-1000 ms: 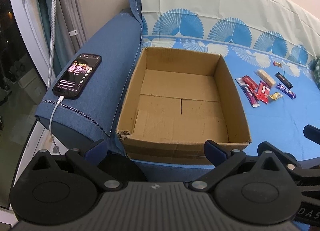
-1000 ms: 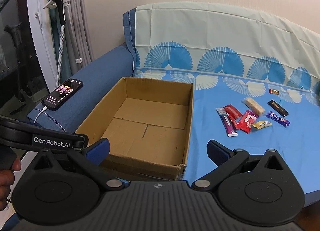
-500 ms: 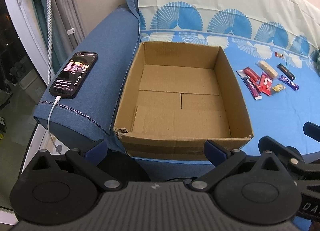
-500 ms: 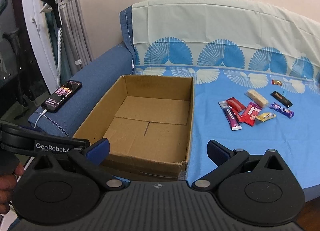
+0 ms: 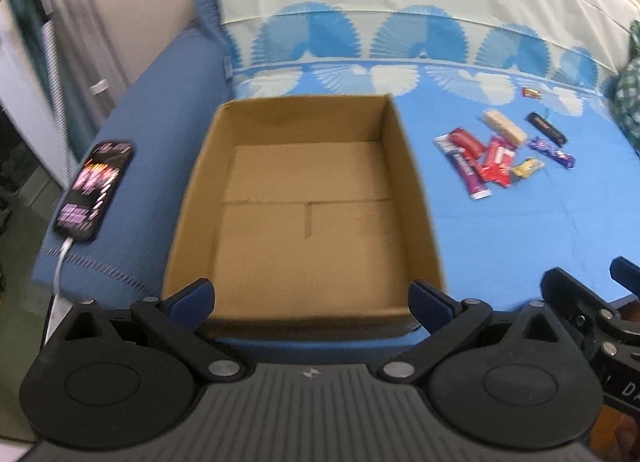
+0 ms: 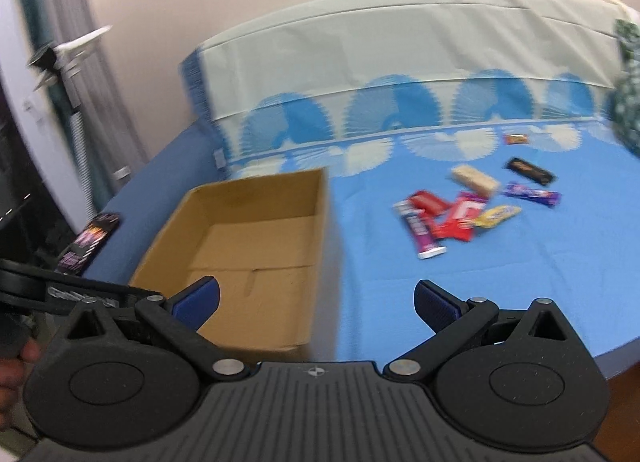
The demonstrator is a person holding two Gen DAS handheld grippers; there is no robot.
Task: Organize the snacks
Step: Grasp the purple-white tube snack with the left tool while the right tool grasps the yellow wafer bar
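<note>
An open, empty cardboard box (image 5: 412,198) (image 6: 320,246) rests on a blue sheet-covered sofa. To its right lies a cluster of several wrapped snack bars (image 5: 496,160) (image 6: 456,218): red, purple, yellow, a pale cereal bar (image 6: 476,179), a black bar (image 6: 530,171) and a small orange candy (image 6: 517,138). My left gripper (image 5: 312,297) hangs open before the box's near wall, holding nothing. My right gripper (image 6: 316,301) is open too, near the sofa's front edge between box and snacks. Both views are motion-blurred.
A lit phone (image 5: 95,188) on a white cable lies on the blue armrest left of the box. A garment steamer stand (image 6: 66,58) and curtains are at far left. Green patterned cloth (image 6: 626,102) sits at far right. Bare blue sheet (image 6: 520,282) lies before the snacks.
Both views have swung to the right and now blur with motion. The box sits further left in the right wrist view, and the snacks are nearer its centre. Both grippers stay open.
</note>
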